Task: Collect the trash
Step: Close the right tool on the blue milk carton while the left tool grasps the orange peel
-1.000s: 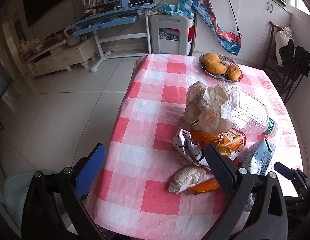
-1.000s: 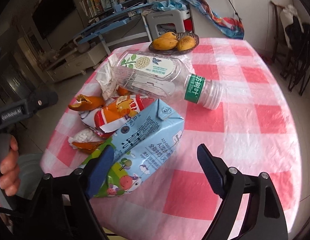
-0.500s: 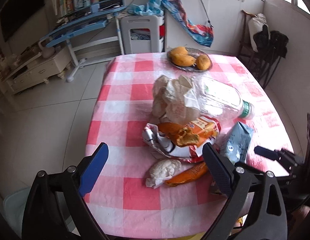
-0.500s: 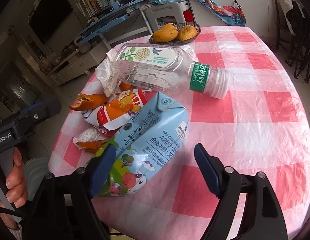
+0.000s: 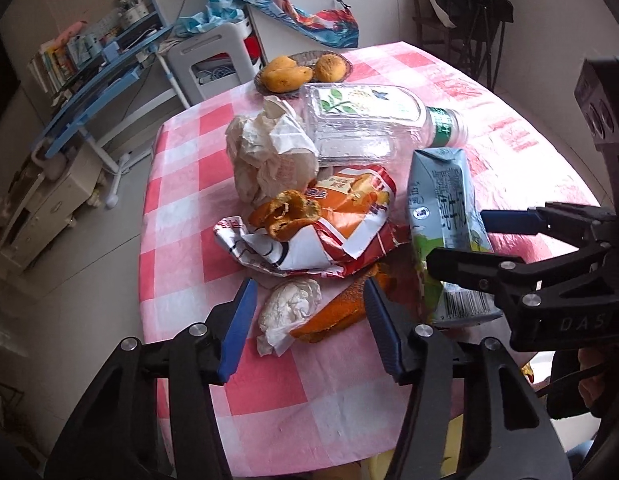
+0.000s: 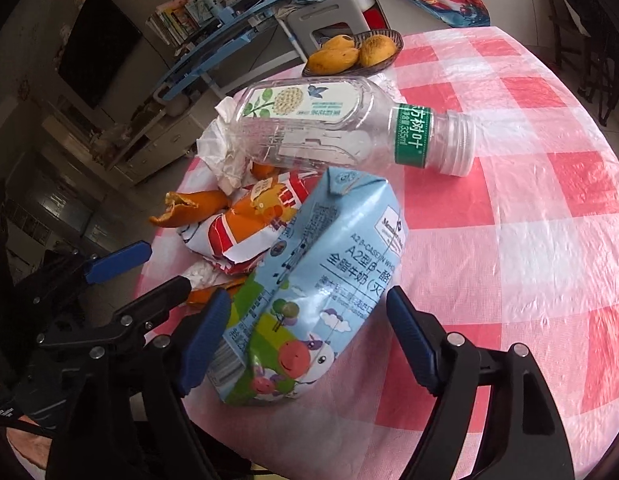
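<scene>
Straddling the crumpled white tissue wad (image 5: 290, 309) on the pink checked tabletop (image 5: 181, 208), my left tool (image 5: 307, 322) gapes; my right tool (image 6: 307, 334) gapes around the light-blue milk carton (image 6: 321, 280), its base hidden.

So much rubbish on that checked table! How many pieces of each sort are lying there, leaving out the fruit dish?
Plastic bottle: 1
Milk carton: 1
Snack wrapper: 1
Crumpled paper wads: 2, one large, one small
Orange peel pieces: 2, one on the wrapper, one by the small wad
Total: 7
</scene>
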Demonstrator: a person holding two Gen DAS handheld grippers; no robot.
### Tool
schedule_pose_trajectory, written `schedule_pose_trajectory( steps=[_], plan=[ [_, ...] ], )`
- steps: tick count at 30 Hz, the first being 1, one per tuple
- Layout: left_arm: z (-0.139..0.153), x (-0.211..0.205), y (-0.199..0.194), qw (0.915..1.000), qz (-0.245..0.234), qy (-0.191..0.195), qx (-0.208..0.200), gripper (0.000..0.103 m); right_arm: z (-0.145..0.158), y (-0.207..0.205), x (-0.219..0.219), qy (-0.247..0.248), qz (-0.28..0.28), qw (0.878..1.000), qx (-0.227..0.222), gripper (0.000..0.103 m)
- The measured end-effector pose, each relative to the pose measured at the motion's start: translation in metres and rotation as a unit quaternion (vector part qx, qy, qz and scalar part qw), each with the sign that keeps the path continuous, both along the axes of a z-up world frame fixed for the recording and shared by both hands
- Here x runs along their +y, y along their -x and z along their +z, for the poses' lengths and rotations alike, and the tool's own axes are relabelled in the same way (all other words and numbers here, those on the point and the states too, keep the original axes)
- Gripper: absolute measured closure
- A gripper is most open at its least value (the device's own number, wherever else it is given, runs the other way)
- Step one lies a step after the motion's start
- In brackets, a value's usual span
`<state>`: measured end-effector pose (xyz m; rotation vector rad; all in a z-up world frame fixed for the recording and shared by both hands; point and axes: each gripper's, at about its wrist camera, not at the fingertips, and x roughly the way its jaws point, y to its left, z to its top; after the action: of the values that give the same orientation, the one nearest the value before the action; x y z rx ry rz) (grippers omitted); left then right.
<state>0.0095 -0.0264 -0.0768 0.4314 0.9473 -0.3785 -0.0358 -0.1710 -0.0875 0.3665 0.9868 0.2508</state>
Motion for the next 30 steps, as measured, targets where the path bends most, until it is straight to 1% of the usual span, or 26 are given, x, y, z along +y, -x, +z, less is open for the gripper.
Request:
schedule_pose_trajectory(
  steps=[1, 3, 5, 7, 9, 10, 11, 12, 13, 14, 15, 16, 19, 21, 22, 28, 30],
  plan=[
    [-0.003, -0.003, 0.001, 0.9999, -0.008, -0.003, 0.005, 0.056, 0.003, 0.001, -0.001, 0.014, 0.001, 1.0, -0.003, 0.029],
    [-0.008, -0.01, 0.004, 0.9996, -0.024, -0.01, 0.013, 0.059, 0.006, 0.004, -0.008, 0.023, 0.009, 1.0, -0.006, 0.037],
    [-0.012, -0.015, 0.008, 0.9989, -0.039, -0.015, 0.02, 0.059, 0.008, 0.007, -0.017, 0.033, 0.012, 0.999, -0.008, 0.038],
    [-0.018, -0.02, 0.012, 0.9982, -0.047, -0.027, 0.023, 0.059, 0.01, 0.011, -0.027, 0.031, 0.009, 0.999, -0.008, 0.038],
    [-0.025, -0.024, 0.013, 0.9975, -0.046, -0.047, 0.027, 0.059, 0.007, 0.011, -0.035, 0.007, -0.003, 1.0, -0.008, 0.039],
    [-0.029, -0.024, 0.012, 0.9972, -0.042, -0.053, 0.032, 0.059, 0.005, 0.01, -0.039, -0.025, -0.007, 1.0, -0.006, 0.039],
    [-0.032, -0.024, 0.012, 0.997, -0.04, -0.054, 0.037, 0.059, 0.002, 0.009, -0.04, -0.052, -0.009, 0.999, -0.001, 0.039],
    [-0.031, -0.024, 0.012, 0.9974, -0.038, -0.048, 0.037, 0.06, 0.0, 0.007, -0.038, -0.068, -0.01, 0.998, 0.002, 0.038],
    [-0.031, -0.023, 0.012, 0.9975, -0.037, -0.041, 0.044, 0.064, -0.001, 0.005, -0.035, -0.071, -0.012, 0.997, 0.003, 0.037],
    [-0.03, -0.021, 0.012, 0.9976, -0.036, -0.03, 0.051, 0.066, 0.0, 0.003, -0.03, -0.067, -0.014, 0.998, 0.003, 0.034],
    [-0.03, -0.019, 0.012, 0.9975, -0.034, -0.023, 0.057, 0.071, 0.0, 0.001, -0.025, -0.064, -0.015, 0.998, 0.001, 0.031],
    [-0.029, -0.017, 0.012, 0.9974, -0.031, -0.018, 0.062, 0.075, 0.0, -0.001, -0.021, -0.064, -0.016, 0.998, 0.0, 0.03],
    [-0.027, -0.012, 0.011, 0.997, -0.024, -0.004, 0.074, 0.078, -0.002, -0.006, -0.007, -0.052, -0.019, 0.998, 0.003, 0.024],
    [-0.026, -0.01, 0.012, 0.9967, -0.024, 0.002, 0.078, 0.079, -0.005, -0.009, -0.001, -0.031, -0.021, 0.999, 0.012, 0.024],
    [-0.026, -0.01, 0.012, 0.9966, -0.025, 0.003, 0.079, 0.079, -0.008, -0.011, -0.001, -0.029, -0.022, 0.999, 0.012, 0.023],
    [-0.028, -0.012, 0.006, 0.9966, -0.027, -0.003, 0.078, 0.079, -0.003, -0.008, -0.005, 0.006, -0.01, 1.0, 0.004, 0.023],
    [-0.029, -0.016, 0.006, 0.9968, -0.027, -0.008, 0.075, 0.079, 0.0, -0.005, -0.008, 0.018, 0.003, 1.0, 0.0, 0.028]
  ],
)
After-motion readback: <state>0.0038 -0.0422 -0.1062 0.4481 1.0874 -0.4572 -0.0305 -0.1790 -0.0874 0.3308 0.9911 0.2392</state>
